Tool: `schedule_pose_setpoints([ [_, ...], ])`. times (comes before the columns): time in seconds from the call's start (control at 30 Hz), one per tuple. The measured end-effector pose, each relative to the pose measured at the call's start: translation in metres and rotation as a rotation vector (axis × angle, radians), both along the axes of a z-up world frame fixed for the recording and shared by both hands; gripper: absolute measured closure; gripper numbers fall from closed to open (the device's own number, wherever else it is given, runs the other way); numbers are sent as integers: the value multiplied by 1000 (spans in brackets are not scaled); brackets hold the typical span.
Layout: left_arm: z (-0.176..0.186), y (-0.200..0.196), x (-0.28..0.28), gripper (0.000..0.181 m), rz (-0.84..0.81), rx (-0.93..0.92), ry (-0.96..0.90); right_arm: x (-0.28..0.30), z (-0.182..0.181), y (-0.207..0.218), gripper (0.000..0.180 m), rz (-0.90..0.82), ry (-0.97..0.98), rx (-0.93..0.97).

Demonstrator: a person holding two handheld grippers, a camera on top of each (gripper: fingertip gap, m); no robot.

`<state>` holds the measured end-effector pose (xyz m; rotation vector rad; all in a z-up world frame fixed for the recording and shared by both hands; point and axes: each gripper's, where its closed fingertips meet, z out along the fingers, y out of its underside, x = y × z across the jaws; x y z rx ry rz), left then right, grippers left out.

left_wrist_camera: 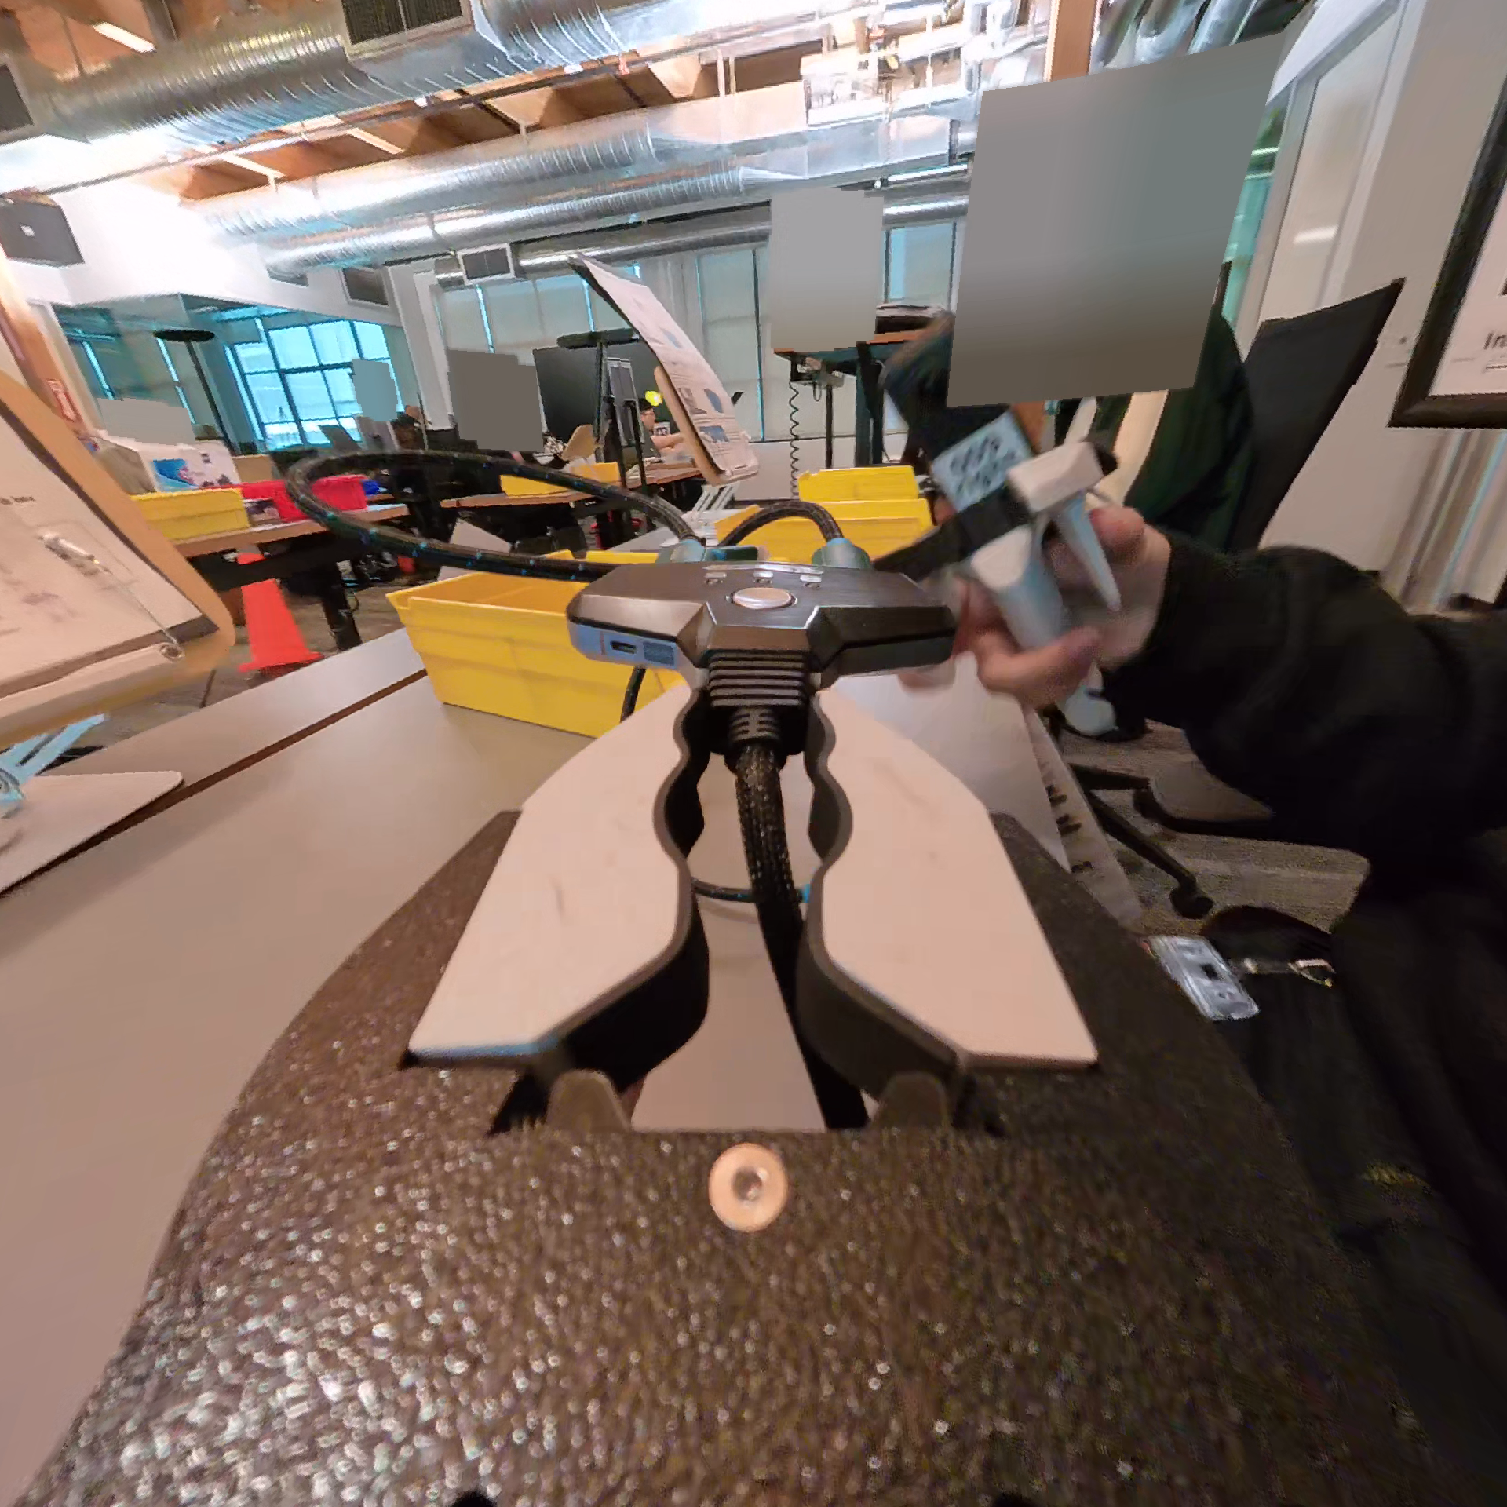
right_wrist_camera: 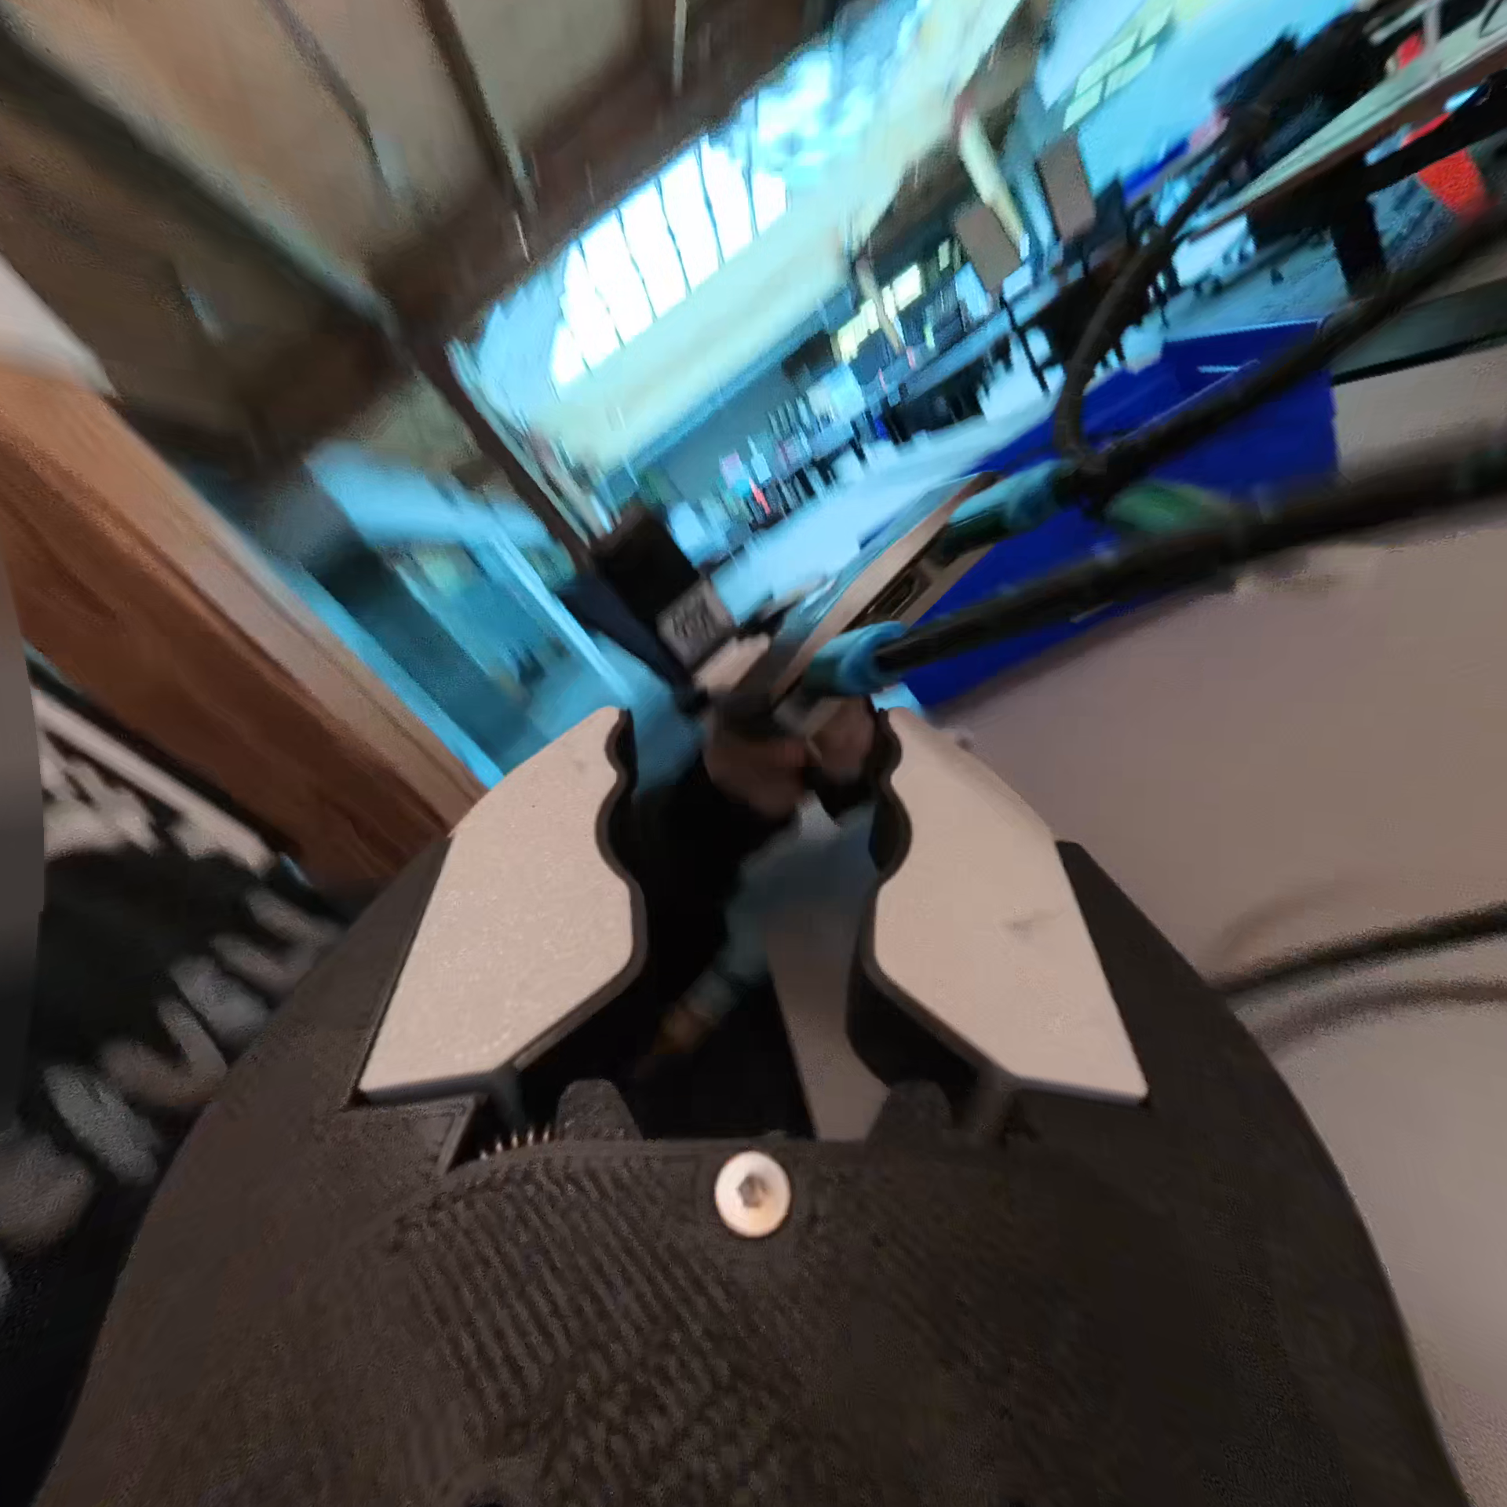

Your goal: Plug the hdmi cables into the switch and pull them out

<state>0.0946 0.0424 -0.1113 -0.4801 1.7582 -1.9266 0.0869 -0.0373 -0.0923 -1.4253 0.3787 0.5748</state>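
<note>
My left gripper [left_wrist_camera: 754,718] is clamped on the ribbed strain relief at the near end of the switch [left_wrist_camera: 762,624]; both fingers [left_wrist_camera: 620,824] press the black collar from either side, and the switch's own braided tail cable [left_wrist_camera: 766,824] runs back toward me between them.

The switch is held clear above the table [left_wrist_camera: 245,856], roughly level, button face up. Its long axis lies across my left wrist view, while the tail-to-port axis points away from me — the port edge faces the yellow bins [left_wrist_camera: 506,644] beyond the switch.

Two HDMI cables [left_wrist_camera: 457,546] are seated in the far edge of the switch, their teal-collared plugs pointing in toward the switch body. One cable loops high to the left of the switch; the other arches up close behind it.

My right gripper [left_wrist_camera: 921,563] sits at the right end of the switch, gripped by a hand [left_wrist_camera: 1052,603] in a dark sleeve. In the right wrist view this gripper [right_wrist_camera: 754,730] shows its fingers [right_wrist_camera: 522,921] set apart with a gap between the tips, with nothing gripped as far as the heavy blur allows — the switch [right_wrist_camera: 889,571] lies just beyond the tips, seen edge-on and tilted, with a blue-collared plug [right_wrist_camera: 852,656] at its near corner
</note>
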Motion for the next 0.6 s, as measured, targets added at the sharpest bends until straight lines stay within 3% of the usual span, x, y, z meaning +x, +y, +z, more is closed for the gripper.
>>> schedule_pose_setpoints([
  [0.1,-7,14,-4,158,-39,21,1,4,2,-30,108,-123,-412,-212],
  [0.17,-11,15,-7,158,-70,33,-13,5,17,-41,113,-225,-619,-198],
  [0.3,-18,2,-15,158,-162,50,-44,-13,8,-21,126,-149,-744,-208],
  [0.47,-27,-5,-15,159,-183,67,-39,-23,-23,-4,136,-55,-893,-364],
  [0.6,-33,-9,-16,159,-202,91,-39,-26,-28,-6,128,-49,-1023,-432],
])
